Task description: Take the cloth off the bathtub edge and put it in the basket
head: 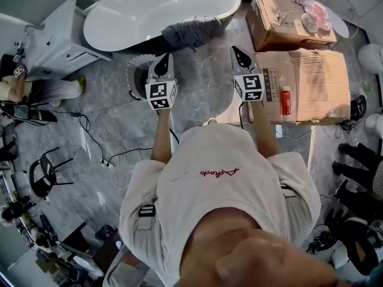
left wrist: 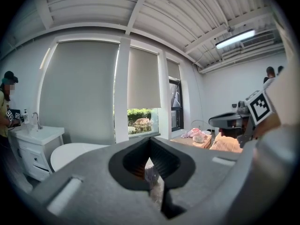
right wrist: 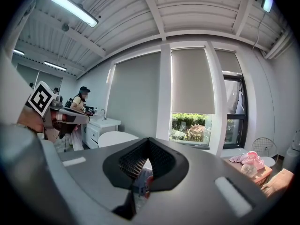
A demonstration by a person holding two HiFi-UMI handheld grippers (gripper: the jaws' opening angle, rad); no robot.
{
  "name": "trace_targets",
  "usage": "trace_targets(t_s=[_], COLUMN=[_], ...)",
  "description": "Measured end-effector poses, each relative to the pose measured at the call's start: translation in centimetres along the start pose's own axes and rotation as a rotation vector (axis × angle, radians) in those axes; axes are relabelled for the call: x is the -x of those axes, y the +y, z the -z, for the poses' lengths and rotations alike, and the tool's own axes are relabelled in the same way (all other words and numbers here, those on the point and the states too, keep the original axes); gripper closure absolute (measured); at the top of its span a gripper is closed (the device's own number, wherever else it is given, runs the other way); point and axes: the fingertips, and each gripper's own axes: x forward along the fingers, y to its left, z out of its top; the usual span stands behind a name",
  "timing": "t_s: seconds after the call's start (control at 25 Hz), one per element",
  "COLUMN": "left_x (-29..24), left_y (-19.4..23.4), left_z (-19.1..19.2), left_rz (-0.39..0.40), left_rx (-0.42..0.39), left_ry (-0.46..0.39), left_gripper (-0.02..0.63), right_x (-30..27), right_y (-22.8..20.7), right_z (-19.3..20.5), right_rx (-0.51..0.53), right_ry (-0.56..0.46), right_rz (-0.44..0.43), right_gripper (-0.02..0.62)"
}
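Since both pairs of jaws are pressed together with nothing pinched between them, as each gripper view shows where the dark pads meet at a point, no grasp has yet been made. The left gripper (head: 162,65) and the right gripper (head: 241,56) are held side by side in the upper middle of the head view, pointed up the frame toward the tub and well apart from each other. Just above and between them, the cloth (head: 191,32), a dark grey bundle, is seen draped over the near edge of the white bathtub (head: 155,8), which fills the upper left-centre of the frame; it is touched by neither gripper. What is taken to be the basket (head: 133,76), a dark round container with a pale rim, is set on the marbled floor at the foot of the tub, partly hidden under the left gripper. Further out, cardboard boxes (head: 311,82) are stacked at the right and a white vanity (head: 60,34) stands at the upper left. The step in hand is judged to be the approach to the cloth, with the pick-up not yet begun. For the next move, one pair of jaws would need to be spread, brought onto a raised fold of the cloth and closed firmly enough that the whole piece is lifted clear of the rim. Only a short carry down-frame and to the left would then be called for before release over the basket.
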Motion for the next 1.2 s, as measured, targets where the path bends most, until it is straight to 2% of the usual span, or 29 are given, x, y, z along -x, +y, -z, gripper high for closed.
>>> trace_targets(t_s=[0.56,1.2], left_x=[-1.0,-4.7], left_y=[-0.4,1.2], left_z=[0.3,1.3], left_rz=[-0.029,-0.026], left_rx=[0.004,0.021], left_ry=[-0.005,-0.008], left_gripper=[0.606,0.606], right_x=[-0.6,-4.5], right_y=[-1.8,-3.1], right_z=[0.8,1.5], right_rx=[-0.007,0.009], right_ry=[-0.006,0.008], right_rz=[-0.008,-0.011], right_gripper=[0.589,0.588])
